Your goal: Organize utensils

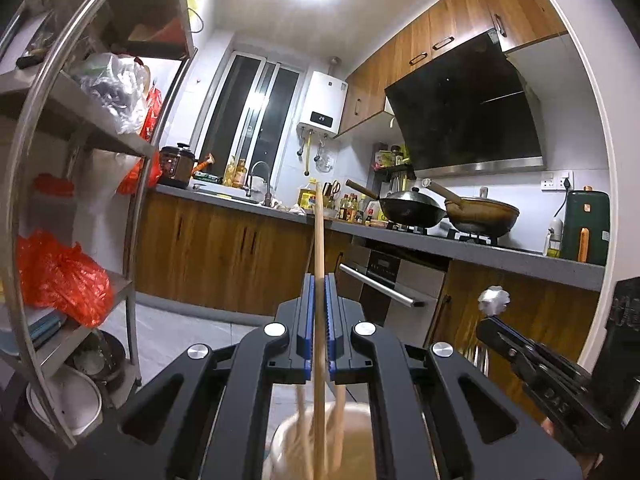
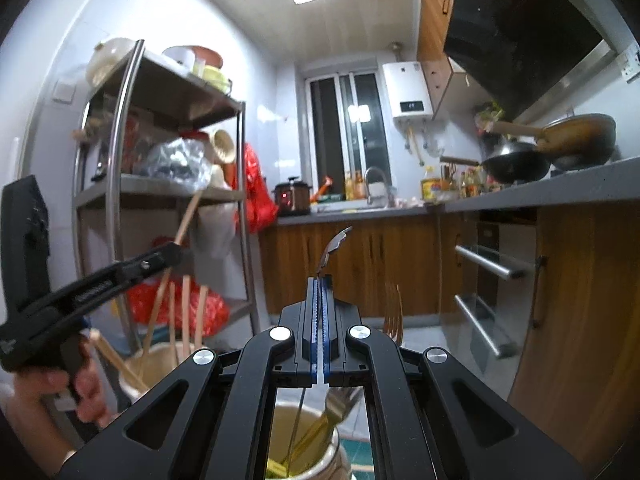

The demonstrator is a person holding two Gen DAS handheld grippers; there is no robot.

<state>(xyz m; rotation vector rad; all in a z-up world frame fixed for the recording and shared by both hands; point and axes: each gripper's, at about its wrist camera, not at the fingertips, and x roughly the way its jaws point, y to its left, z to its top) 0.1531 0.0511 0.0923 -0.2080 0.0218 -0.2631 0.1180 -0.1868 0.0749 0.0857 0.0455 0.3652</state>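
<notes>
Left tongs (image 1: 319, 280): closed on a single wooden chopstick (image 1: 319, 236), which stands upright between the blue pads and runs above and below them.
Beige holder (image 1: 320, 444): directly beneath the left tongs, blurred; more wooden chopsticks (image 1: 340, 408) lean in it, and the gripped chopstick's lower end reaches down into it.
Right tongs (image 2: 320, 280): closed on a thin metal utensil (image 2: 334, 246); its curved end sticks up above the pads, and what kind of utensil it is cannot be told.
Metal cup (image 2: 316, 456): directly beneath the right tongs, holding a yellow-green handled piece and other cutlery; a fork (image 2: 394, 316) rises tines-up just right of these tongs.
Hand (image 2: 76, 388): seen from the right wrist view, low and left of the right tongs, gripping the handle of the left tongs.
Steel shelf rack (image 1: 132, 216): left of the left tongs, loaded with red plastic bags (image 1: 64, 276) and bowls.
Oven (image 1: 384, 284): beyond the tongs, under the grey counter (image 1: 480, 252).
Woks (image 1: 412, 208): two on the stove, farther off and to the right of the left tongs, below the black range hood (image 1: 468, 108).
Window (image 1: 252, 120): farthest, straight ahead behind the sink tap.
</notes>
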